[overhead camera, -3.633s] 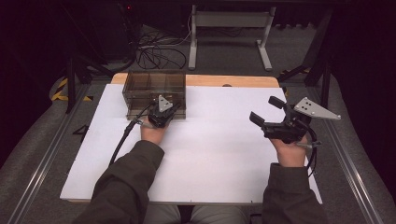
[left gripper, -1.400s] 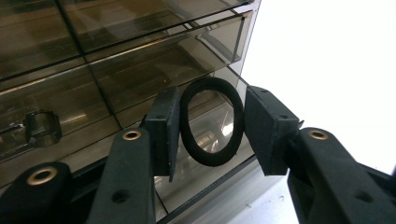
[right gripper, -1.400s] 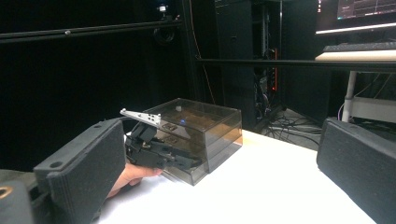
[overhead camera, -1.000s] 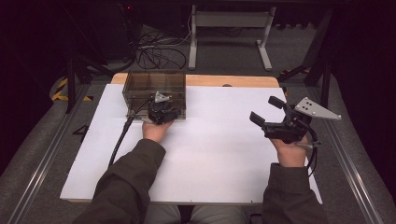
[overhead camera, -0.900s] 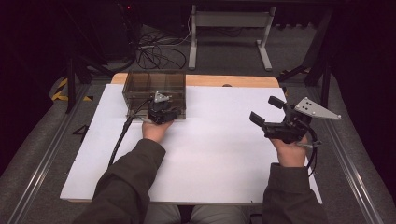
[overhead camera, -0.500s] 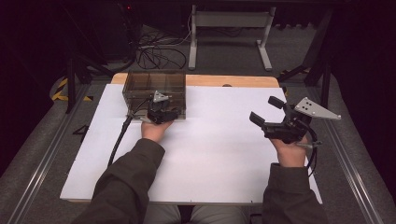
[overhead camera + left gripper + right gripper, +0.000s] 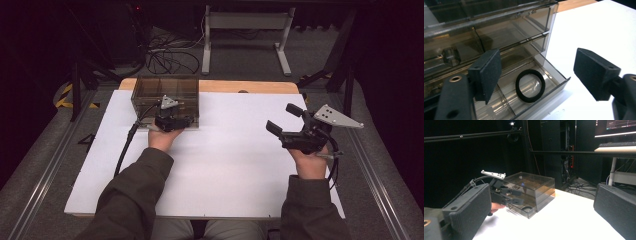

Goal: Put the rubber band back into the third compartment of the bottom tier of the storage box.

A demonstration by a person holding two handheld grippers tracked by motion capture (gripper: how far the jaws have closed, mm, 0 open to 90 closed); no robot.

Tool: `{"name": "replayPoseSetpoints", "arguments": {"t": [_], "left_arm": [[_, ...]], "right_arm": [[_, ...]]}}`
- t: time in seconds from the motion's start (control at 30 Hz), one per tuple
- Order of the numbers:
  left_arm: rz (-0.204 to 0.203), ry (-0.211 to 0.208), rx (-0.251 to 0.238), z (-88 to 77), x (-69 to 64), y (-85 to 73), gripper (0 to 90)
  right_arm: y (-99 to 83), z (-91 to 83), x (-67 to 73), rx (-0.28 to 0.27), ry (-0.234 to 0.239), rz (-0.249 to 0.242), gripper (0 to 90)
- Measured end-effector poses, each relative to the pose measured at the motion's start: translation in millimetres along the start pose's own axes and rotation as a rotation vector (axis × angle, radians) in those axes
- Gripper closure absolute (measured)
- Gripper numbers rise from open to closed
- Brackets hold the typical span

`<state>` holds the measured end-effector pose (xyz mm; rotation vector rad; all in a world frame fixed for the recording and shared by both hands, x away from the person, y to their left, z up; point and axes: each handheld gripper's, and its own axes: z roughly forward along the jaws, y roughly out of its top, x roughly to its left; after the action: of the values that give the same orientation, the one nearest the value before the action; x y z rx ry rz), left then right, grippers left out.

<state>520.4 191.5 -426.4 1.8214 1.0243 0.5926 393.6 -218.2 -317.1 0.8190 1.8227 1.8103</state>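
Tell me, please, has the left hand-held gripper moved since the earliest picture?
Yes. The left hand-held gripper has moved forward, closer against the smoky transparent plastic drawer box; its grey plate now overlaps the box front in the high view.

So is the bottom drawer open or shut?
Open. The bottom drawer sticks out from the smoky box, showing a black ring lying inside.

A: High view: overhead, facing forward and down; drawer box (image 7: 165, 93) far off.
B: Left gripper view: close against that box. Right gripper view: well aside, facing it. All share it.
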Motion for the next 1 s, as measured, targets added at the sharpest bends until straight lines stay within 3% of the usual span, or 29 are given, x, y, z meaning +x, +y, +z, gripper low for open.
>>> {"name": "replayPoseSetpoints", "arguments": {"t": [0.47,1.0], "left_arm": [[0.041,-0.019,-0.049,-19.0,-5.7,8.5,12.6],[0.069,-0.018,-0.149,-54.9,-6.9,15.5,9.1]], "right_arm": [[-2.0,4.2,1.4,0.022,0.006,-0.01,1.9],[-5.4,8.4,1.6,0.04,0.002,-0.005,1.9]]}}
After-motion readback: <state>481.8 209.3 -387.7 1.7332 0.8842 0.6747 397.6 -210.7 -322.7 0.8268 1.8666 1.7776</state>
